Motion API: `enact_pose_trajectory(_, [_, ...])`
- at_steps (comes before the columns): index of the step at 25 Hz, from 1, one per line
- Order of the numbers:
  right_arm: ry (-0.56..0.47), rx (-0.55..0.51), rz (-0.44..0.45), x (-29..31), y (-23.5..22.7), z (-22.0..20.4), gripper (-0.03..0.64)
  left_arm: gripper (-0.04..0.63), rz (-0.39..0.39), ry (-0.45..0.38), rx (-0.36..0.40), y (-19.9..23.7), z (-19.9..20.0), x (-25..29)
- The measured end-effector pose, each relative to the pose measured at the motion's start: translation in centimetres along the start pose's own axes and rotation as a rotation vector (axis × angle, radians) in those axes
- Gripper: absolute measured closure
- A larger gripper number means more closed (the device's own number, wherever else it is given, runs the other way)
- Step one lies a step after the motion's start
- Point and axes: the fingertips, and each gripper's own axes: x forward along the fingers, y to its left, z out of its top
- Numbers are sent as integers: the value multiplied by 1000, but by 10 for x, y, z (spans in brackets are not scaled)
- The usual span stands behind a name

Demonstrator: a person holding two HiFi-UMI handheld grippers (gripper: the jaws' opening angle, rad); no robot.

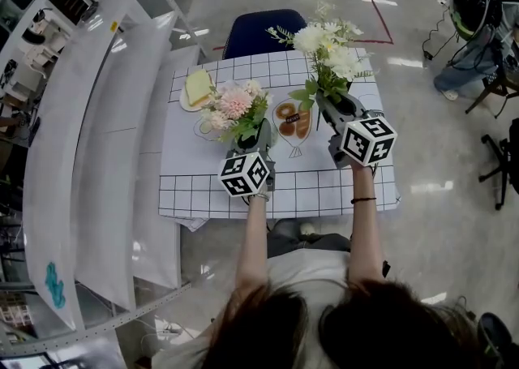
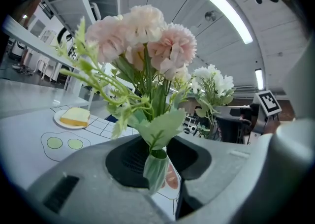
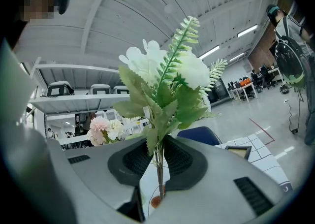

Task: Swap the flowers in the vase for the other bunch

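Presently both grippers are hovering side by side over the table (image 1: 324, 189), which is wearing a white cloth ruled in black squares. The left gripper (image 1: 252, 140) is clenching the pink bunch (image 1: 235, 106). In the left gripper view its black pads are pressing from both sides on a pale green sleeve (image 2: 156, 169) that is wrapping the stems. The pink and cream heads are standing upright above the jaws.

The right gripper (image 1: 331, 106) is grasping the white bunch (image 1: 328, 41) low on its thin bare stems. The right gripper view shows the pads squeezing together on those stems, and the white heads and fern sprigs are rising straight above them. This bunch is sitting to the right of the pink one and a little farther from the person. The two bunches are staying apart, without touching.

Between them on the cloth a clear stemmed shape (image 1: 293, 120) with brown-orange pieces in it is showing. Whether it is the vase, or only a drawing on the cloth, I cannot tell. Neither bunch is standing in it.

At the far left of the table a small plate (image 1: 184, 100) is carrying a yellow slice of cake (image 1: 199, 85). Two green circles (image 2: 64, 143) are showing on the cloth near that plate in the left gripper view. A blue chair (image 1: 259, 31) is standing tucked against the far edge of the table. The person's forearms are reaching in from the near side, one behind each marker cube.
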Motion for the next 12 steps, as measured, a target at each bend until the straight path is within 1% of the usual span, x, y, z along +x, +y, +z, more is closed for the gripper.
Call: enact_pose_trajectory(12, [-4,-4,-5,-1,2,2,552,503,-4,-26,-3,-1,10,-2])
